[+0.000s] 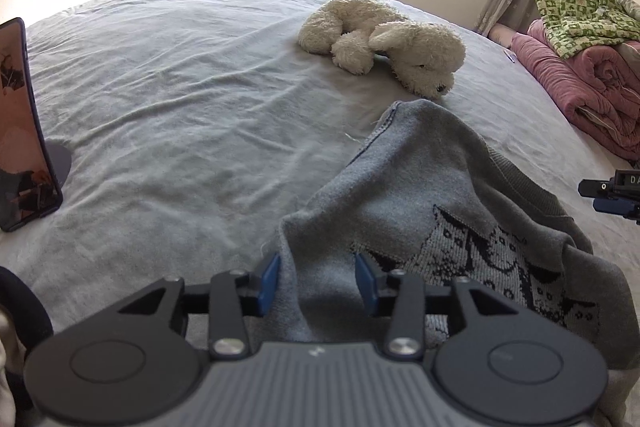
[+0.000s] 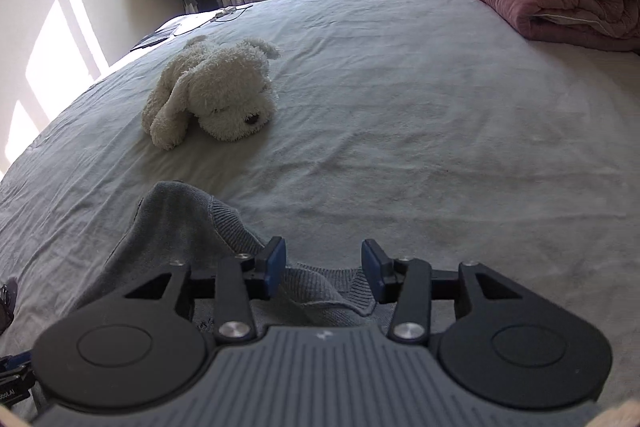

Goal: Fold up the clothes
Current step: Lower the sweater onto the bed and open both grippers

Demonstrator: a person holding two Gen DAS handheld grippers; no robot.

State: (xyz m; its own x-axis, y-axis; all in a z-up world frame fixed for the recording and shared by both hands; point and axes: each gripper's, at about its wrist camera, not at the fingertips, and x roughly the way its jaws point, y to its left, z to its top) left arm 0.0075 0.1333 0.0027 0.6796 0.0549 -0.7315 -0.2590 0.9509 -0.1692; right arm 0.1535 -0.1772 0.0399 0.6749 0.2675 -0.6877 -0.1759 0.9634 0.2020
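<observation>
Fingers (image 1: 271,279) of both grippers spread wide over the crumpled grey sweater (image 1: 420,187), gripping nothing.

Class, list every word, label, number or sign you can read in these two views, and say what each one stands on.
"DA": white letters, cut off by the picture's edge, on the right gripper's body, in the left wrist view.
"oooLAI": partial white print, unsure, on the dark mount at the lower left edge of the right wrist view.
Sweater pattern: a knitted picture, no legible letters.
Phone screen: no readable text.

Partial letters "DA" on the right tongs (image 1: 612,193) body, sweater (image 1: 440,187) knit lettering illegible
</observation>
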